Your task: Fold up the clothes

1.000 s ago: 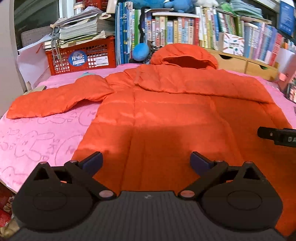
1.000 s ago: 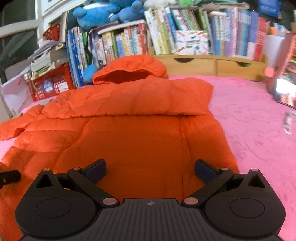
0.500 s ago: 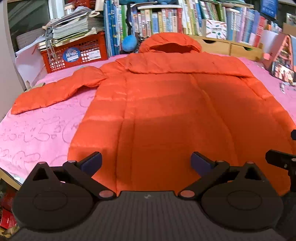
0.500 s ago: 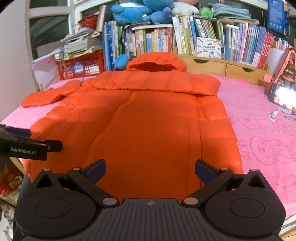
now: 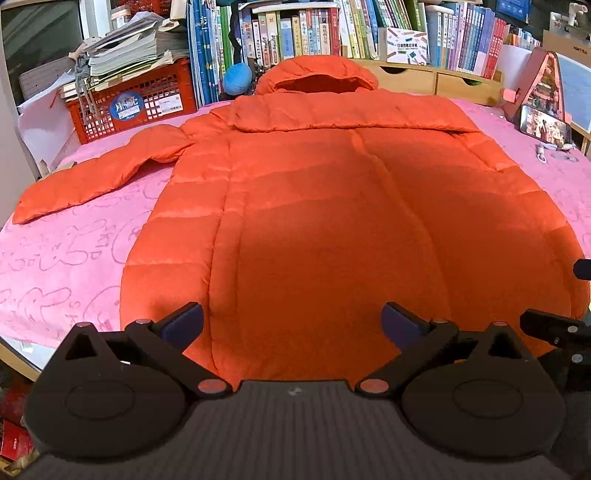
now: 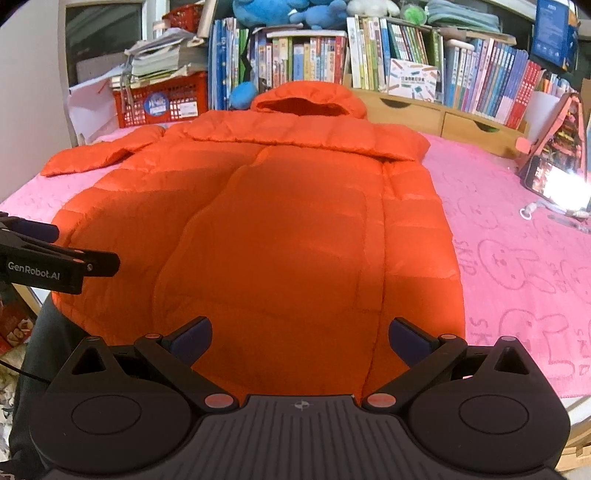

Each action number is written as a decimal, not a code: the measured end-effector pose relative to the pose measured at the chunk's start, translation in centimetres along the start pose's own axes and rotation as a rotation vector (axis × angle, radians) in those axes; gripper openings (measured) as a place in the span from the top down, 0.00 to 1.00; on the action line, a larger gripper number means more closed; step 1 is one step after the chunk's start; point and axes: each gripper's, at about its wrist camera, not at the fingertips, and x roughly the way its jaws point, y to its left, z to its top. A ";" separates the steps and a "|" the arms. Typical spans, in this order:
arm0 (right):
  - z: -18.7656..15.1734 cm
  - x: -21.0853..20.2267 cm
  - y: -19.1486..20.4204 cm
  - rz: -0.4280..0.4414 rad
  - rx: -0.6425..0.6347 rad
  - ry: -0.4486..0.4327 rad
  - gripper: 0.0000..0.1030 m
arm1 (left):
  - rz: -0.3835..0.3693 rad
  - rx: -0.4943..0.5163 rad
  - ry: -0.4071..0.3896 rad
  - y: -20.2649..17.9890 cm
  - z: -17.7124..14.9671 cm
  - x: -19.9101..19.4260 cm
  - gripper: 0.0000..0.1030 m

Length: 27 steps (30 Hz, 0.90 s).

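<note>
An orange hooded puffer jacket (image 5: pixel 332 206) (image 6: pixel 273 229) lies flat on the pink blanket (image 5: pixel 55 258), hood toward the bookshelf. Its left sleeve (image 5: pixel 96 177) stretches out to the left; the right sleeve lies folded across the shoulders. My left gripper (image 5: pixel 291 325) hovers open over the near hem, nothing between its fingers. Over the hem's right half, my right gripper (image 6: pixel 301 338) is open and empty as well. Each gripper shows at the edge of the other's view: the right one (image 5: pixel 554 328) and the left one (image 6: pixel 55 266).
A red crate (image 5: pixel 133 103) stacked with papers sits at the back left. Books (image 5: pixel 295 33) and wooden drawers (image 5: pixel 436 81) line the back. A lit phone (image 6: pixel 554 181) leans on a stand at the right. The table's front edge (image 5: pixel 18 358) is near.
Both grippers have pulled back and up from the jacket toward the near edge, so the whole jacket now shows. Both stay open; the jacket has not moved.
</note>
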 end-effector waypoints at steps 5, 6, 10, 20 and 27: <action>-0.3 0.1 -0.3 -0.007 0.006 0.011 0.00 | 0.000 0.006 0.012 -0.2 -0.2 0.1 0.00; -0.4 0.2 -0.4 -0.009 0.006 0.014 0.00 | 0.000 0.007 0.014 -0.2 -0.3 0.2 0.00; -0.8 0.3 -0.5 -0.016 0.006 0.024 0.00 | -0.001 0.013 0.026 -0.4 -0.5 0.4 0.00; -1.3 0.4 -0.5 -0.028 -0.009 0.041 0.00 | -0.013 0.025 0.057 -1.0 -1.0 1.0 0.00; -1.4 0.6 -0.5 -0.030 -0.012 0.048 0.00 | -0.020 0.033 0.071 -1.3 -1.2 1.3 0.00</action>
